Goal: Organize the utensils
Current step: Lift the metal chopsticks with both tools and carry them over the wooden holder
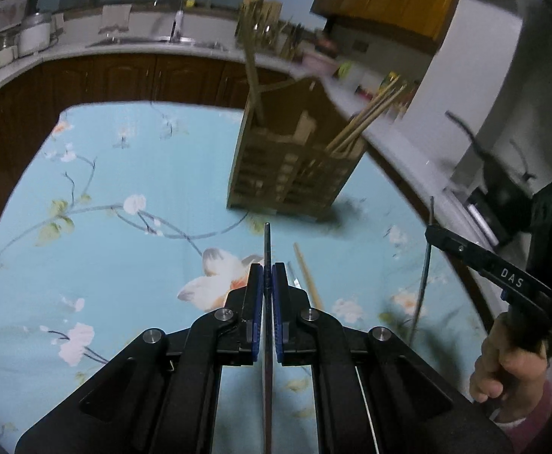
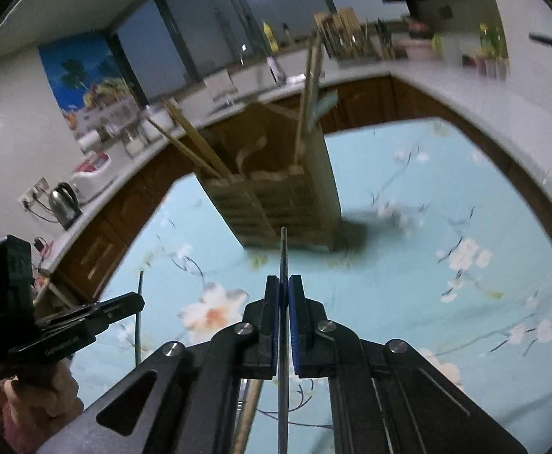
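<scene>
ahead of the grippers a slatted wooden holder [image 1: 291,166] with matt wooden chopsticks [image 1: 366,117]; below them smooth printed cloth [image 1: 124,174]; each gripper pinches a thin grey metal rod [image 2: 283,257]

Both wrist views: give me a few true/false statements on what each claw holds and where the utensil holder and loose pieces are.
1. The left claw is shut on a thin metal rod. True.
2. The right claw is open and holds nothing. False: it is shut on a second thin metal rod.
3. The wooden utensil holder stands on the floral tablecloth. True.
4. The holder is empty. False: wooden chopsticks stick out of it, with other wooden pieces.
5. A wooden chopstick lies on the cloth beside the left claw. True.
6. Both rods are already in the holder. False: both tips are short of it.
</scene>
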A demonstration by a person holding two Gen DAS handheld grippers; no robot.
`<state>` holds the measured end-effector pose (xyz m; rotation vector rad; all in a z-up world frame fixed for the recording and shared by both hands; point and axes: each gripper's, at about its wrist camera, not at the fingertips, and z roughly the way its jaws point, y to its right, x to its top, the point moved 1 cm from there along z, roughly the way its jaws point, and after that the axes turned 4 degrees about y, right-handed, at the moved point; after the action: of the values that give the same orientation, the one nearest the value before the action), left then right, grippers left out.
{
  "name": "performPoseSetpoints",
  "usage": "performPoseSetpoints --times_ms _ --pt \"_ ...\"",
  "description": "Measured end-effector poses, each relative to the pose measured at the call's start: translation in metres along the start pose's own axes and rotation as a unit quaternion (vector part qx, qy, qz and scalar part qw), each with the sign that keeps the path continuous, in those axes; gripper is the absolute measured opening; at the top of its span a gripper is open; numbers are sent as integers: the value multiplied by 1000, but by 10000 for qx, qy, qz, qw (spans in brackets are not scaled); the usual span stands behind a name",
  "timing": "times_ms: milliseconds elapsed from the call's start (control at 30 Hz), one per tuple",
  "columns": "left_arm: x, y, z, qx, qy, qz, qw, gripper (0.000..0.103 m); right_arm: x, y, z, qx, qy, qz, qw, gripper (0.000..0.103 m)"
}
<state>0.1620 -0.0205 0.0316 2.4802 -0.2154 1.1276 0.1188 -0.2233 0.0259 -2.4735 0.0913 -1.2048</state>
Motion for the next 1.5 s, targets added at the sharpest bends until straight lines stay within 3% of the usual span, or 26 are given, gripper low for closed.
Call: performPoseSetpoints --times_ms 367,1000,1233,1500 --pt "31 5 -58 -191 701 -39 9974 4 42 -19 -55 130 820 -161 9964 5" --pt "69 13 -61 -237 1105 53 9936 4 67 -14 -46 162 1132 -28 9934 5" --pt "104 17 -62 -221 1407 118 9897 4 92 -12 -36 169 1312 2 9912 5" --pt "166 21 -62 -223 1988 173 9796 4 136 -15 -24 107 1796 32 9837 5"
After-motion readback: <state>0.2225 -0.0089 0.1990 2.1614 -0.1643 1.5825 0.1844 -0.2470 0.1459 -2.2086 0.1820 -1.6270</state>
